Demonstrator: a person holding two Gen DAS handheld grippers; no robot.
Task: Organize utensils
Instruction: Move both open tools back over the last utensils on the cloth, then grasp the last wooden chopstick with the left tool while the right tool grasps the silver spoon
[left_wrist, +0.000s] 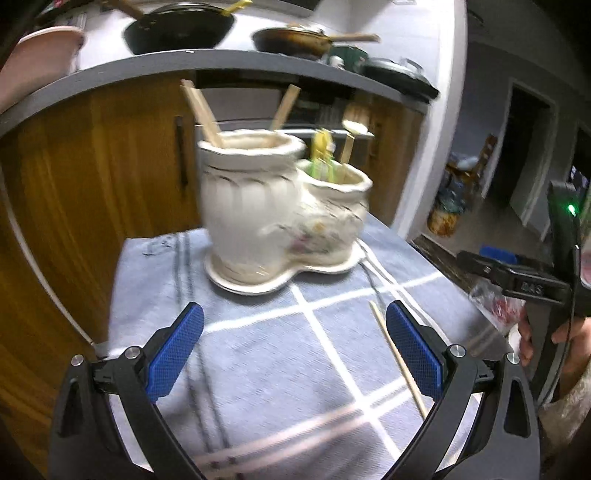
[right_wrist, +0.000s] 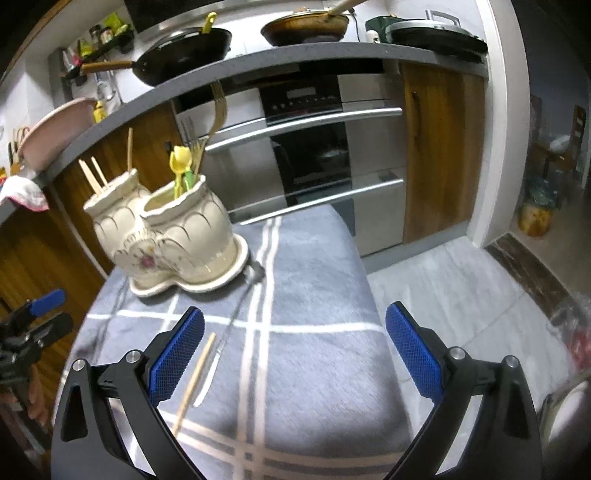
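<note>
A cream ceramic double-pot utensil holder (left_wrist: 280, 210) (right_wrist: 166, 236) stands on a small table under a grey checked cloth (left_wrist: 295, 354) (right_wrist: 306, 332). Wooden sticks stand in one pot; yellow and green plastic utensils (right_wrist: 181, 170) and a fork are in the other. A loose wooden chopstick (left_wrist: 397, 354) (right_wrist: 194, 384) lies on the cloth beside a metal knife (right_wrist: 225, 339). My left gripper (left_wrist: 295, 347) hovers open over the cloth, the chopstick by its right finger. My right gripper (right_wrist: 295, 350) is open too, with the chopstick and knife near its left finger.
A grey counter (right_wrist: 295, 55) behind carries a black wok (right_wrist: 184, 51), a frying pan (right_wrist: 306, 26) and a pink basin (right_wrist: 55, 129). An oven (right_wrist: 306, 140) and wooden cabinets (left_wrist: 92, 177) sit below. Tiled floor (right_wrist: 461, 295) lies right of the table. A hand (left_wrist: 569, 336) holds the other gripper.
</note>
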